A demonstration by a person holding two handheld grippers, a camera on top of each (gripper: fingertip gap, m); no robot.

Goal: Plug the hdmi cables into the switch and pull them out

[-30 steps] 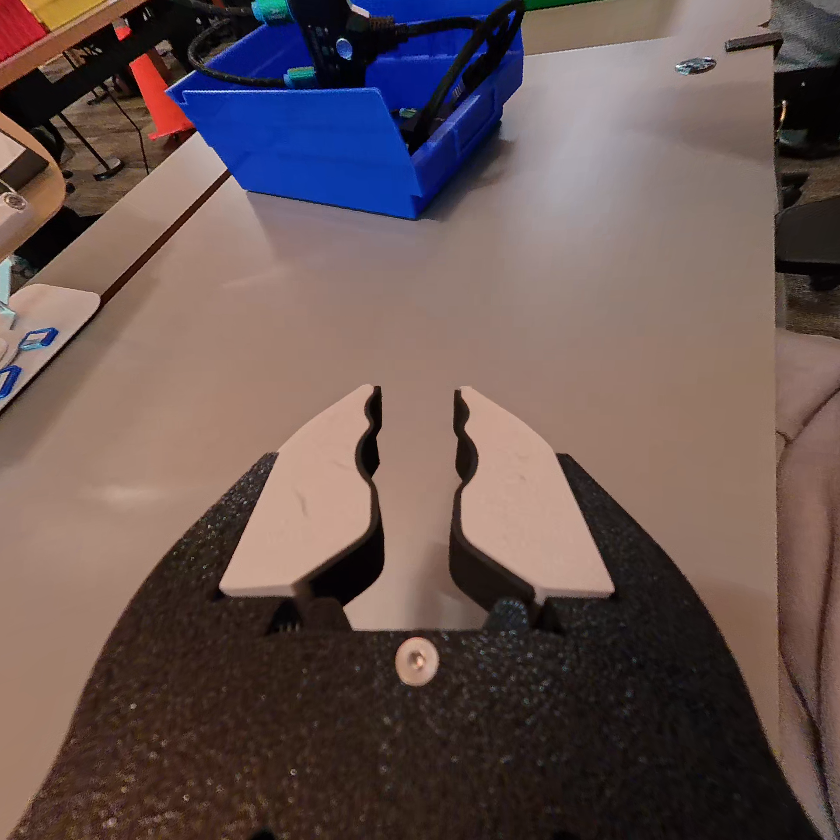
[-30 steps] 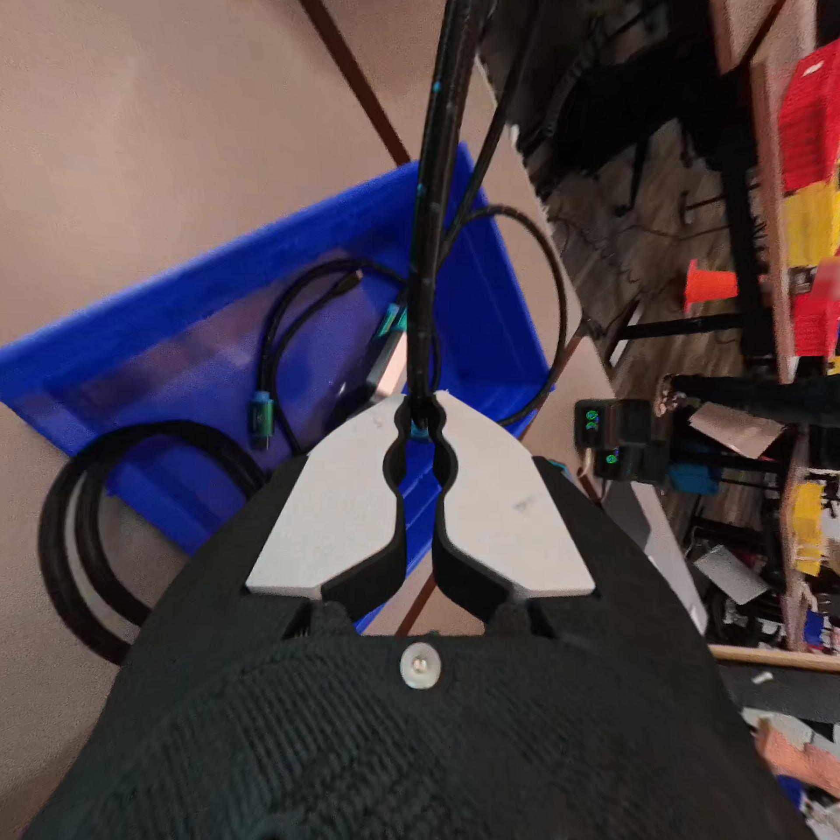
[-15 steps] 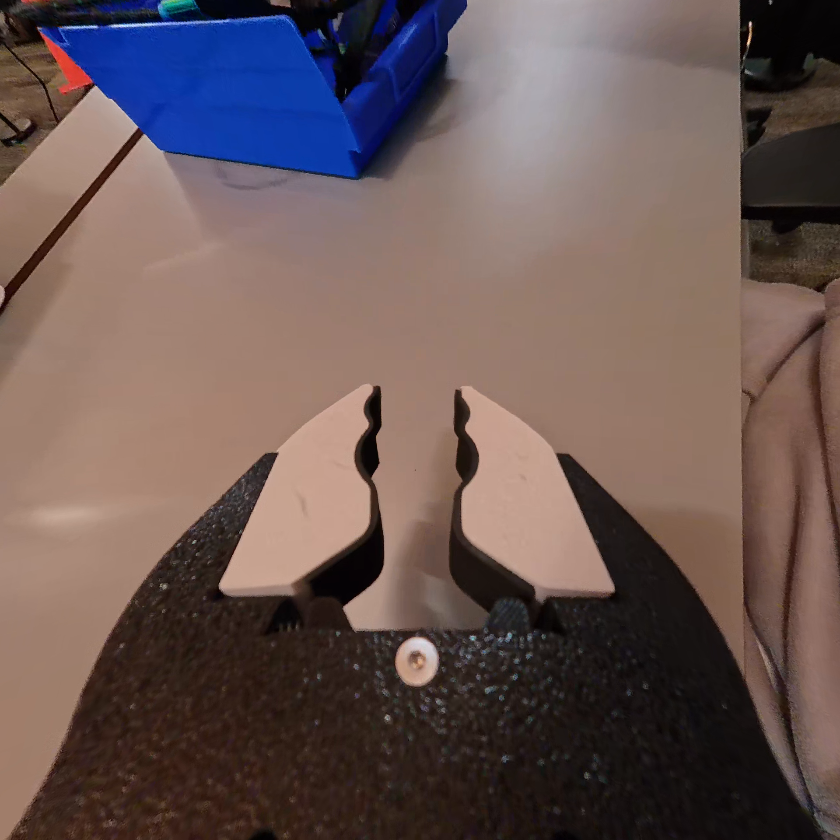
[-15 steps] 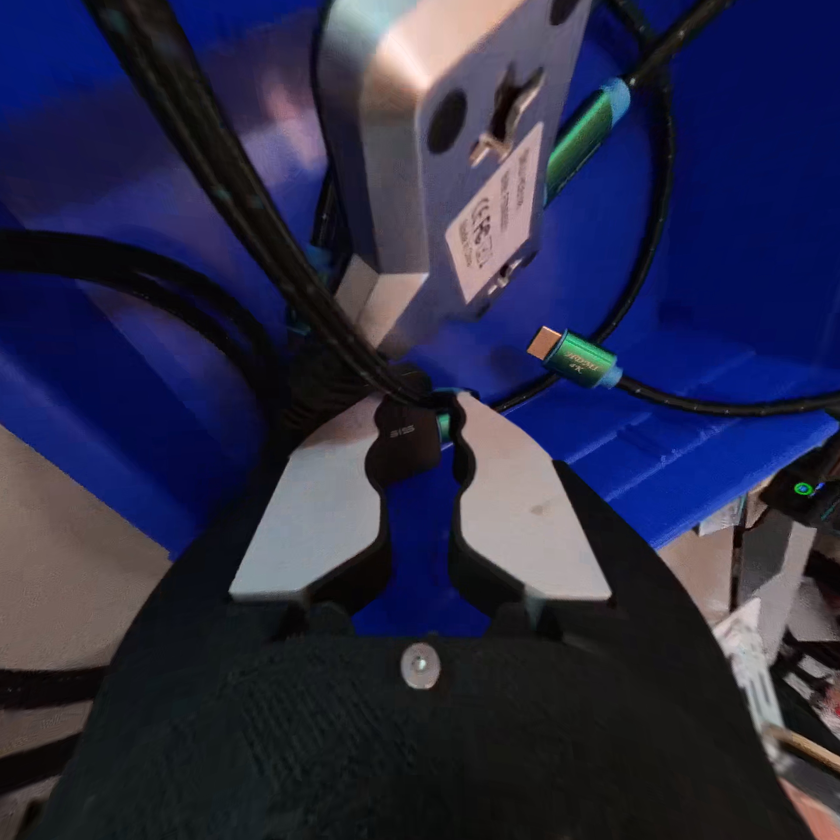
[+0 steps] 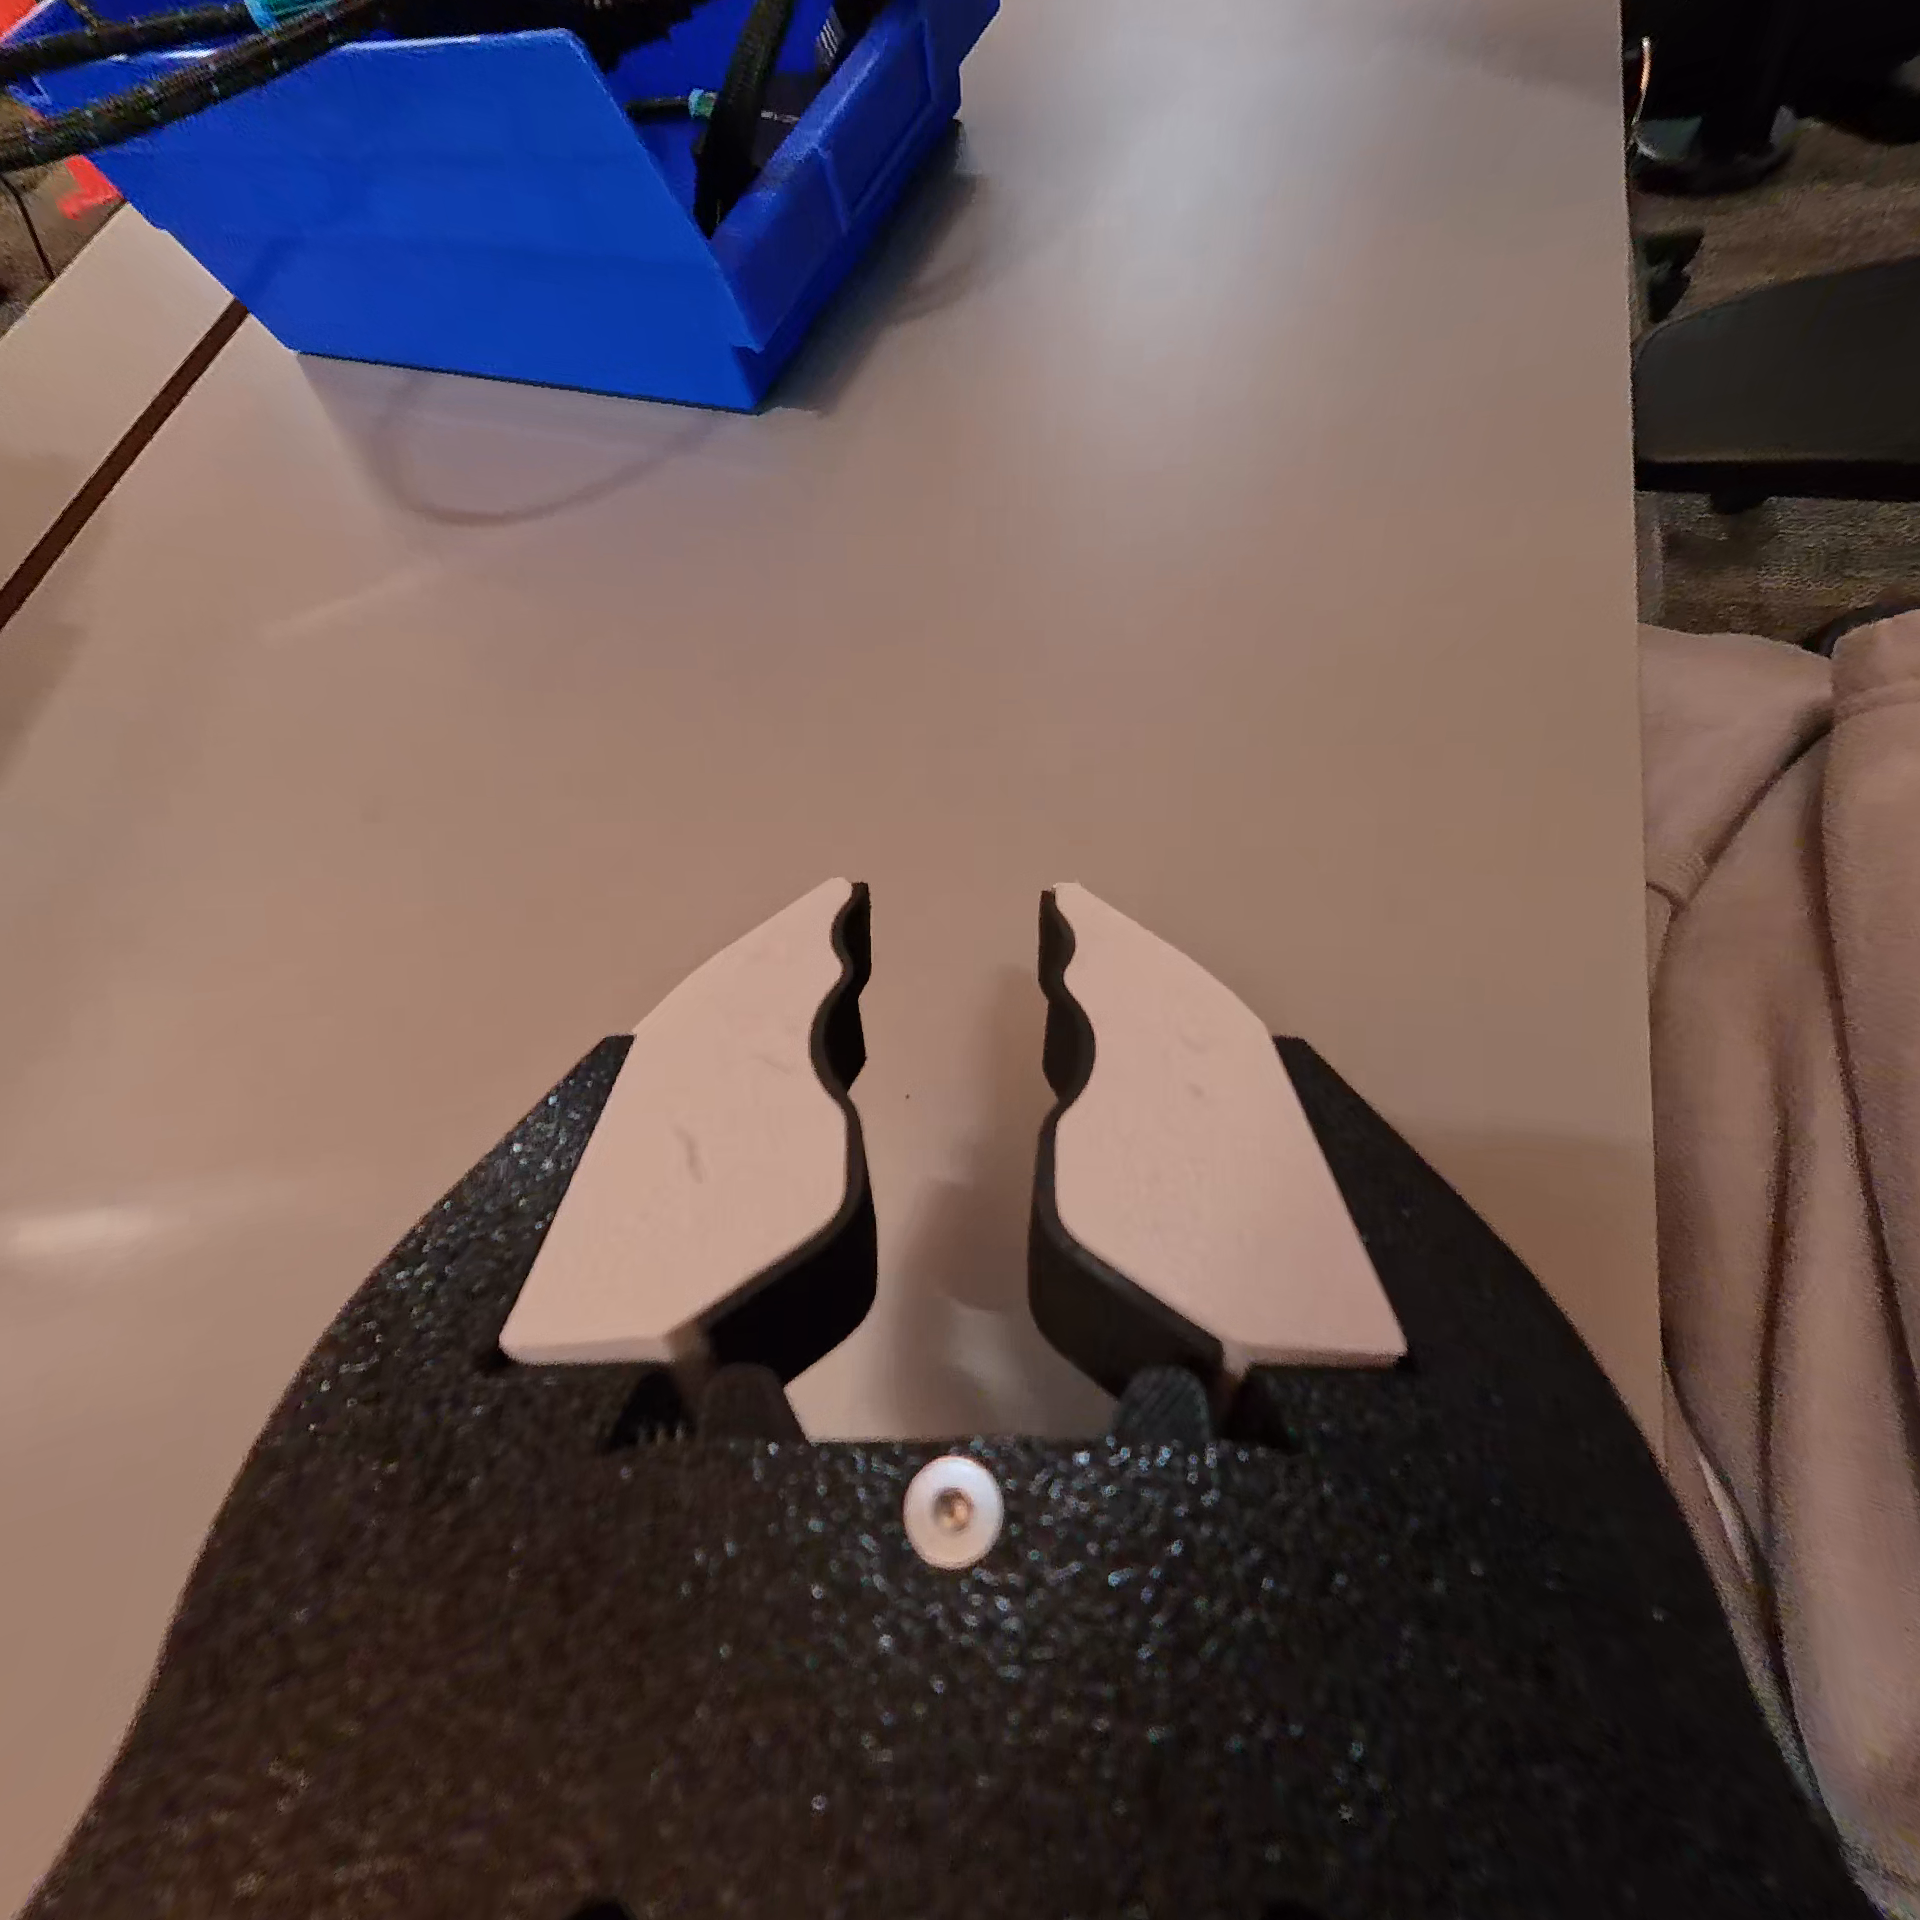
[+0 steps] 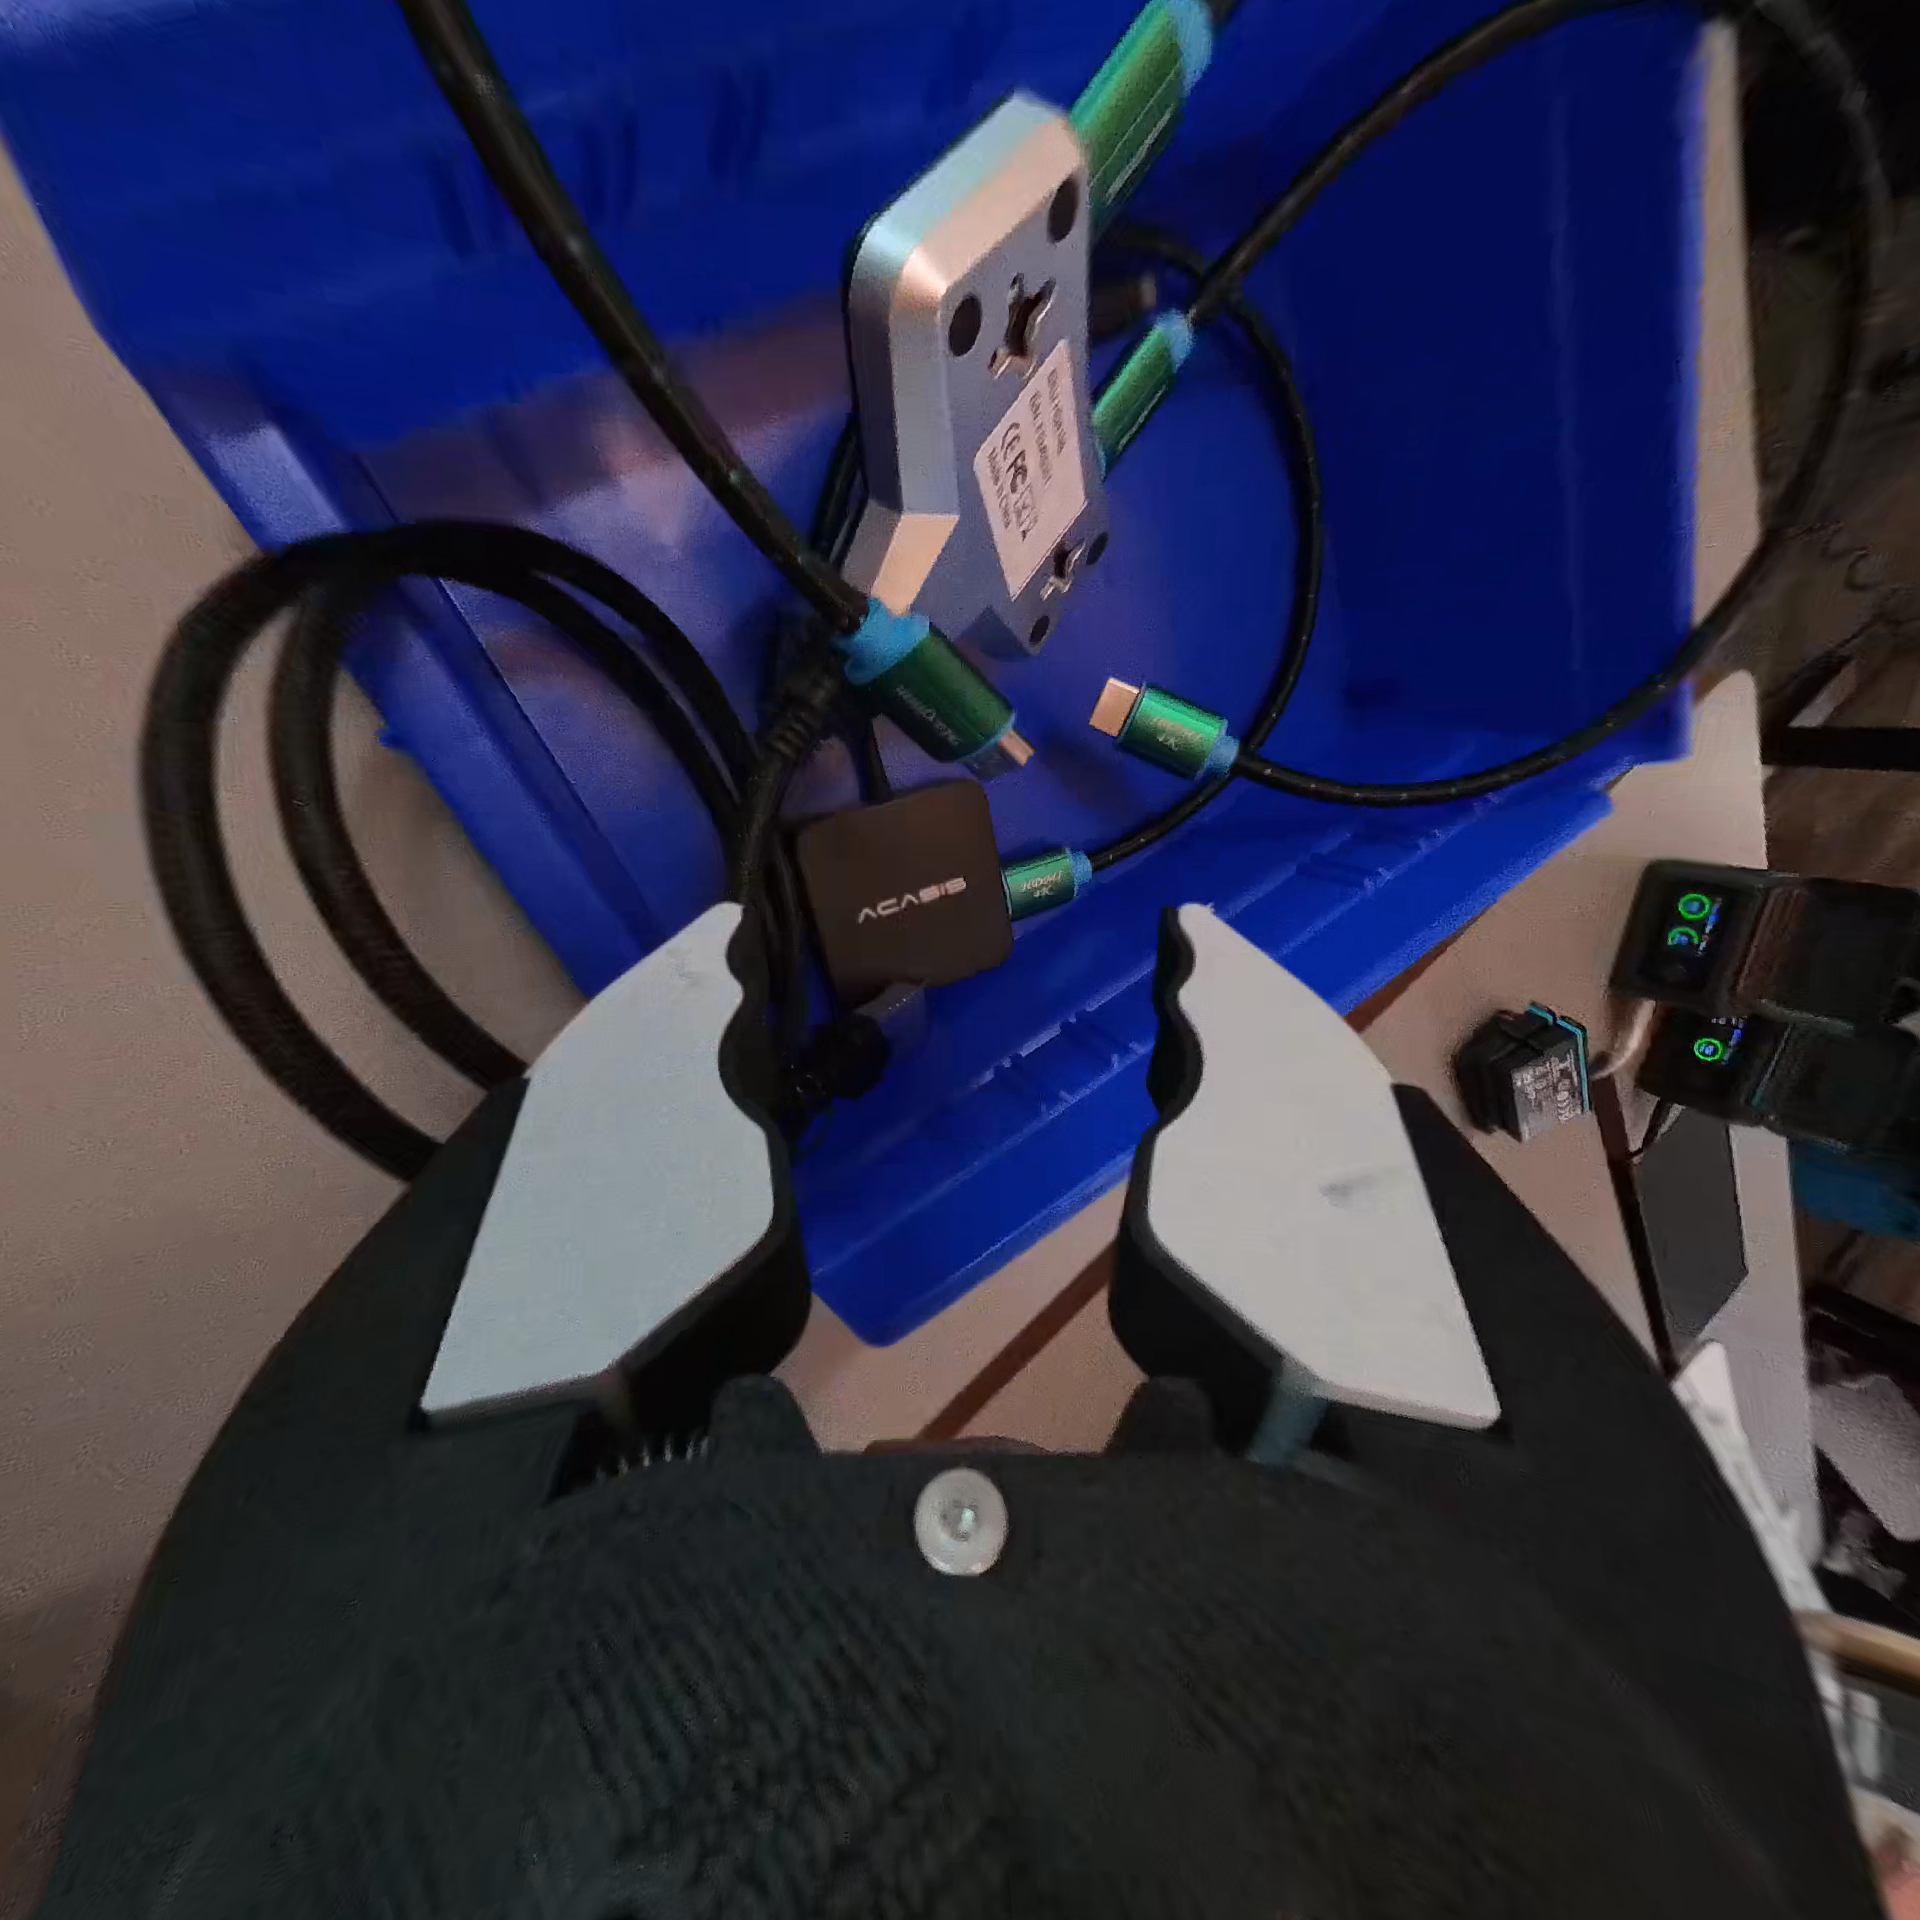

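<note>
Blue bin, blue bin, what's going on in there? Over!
Both jaws open, empty. Right gripper over blue bin; silver switch, small black box, green-tipped cables inside. Left gripper over bare table.

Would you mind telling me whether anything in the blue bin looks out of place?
Yes: the silver switch lies underside up in the blue bin, and a loop of black cable spills over the bin's wall onto the table.

A plain beige table (image 5: 1143, 520) carries a blue bin (image 5: 499, 208) near its far left corner. Beside the bin, black cable loops (image 6: 239, 831) spill onto the tabletop.
</note>
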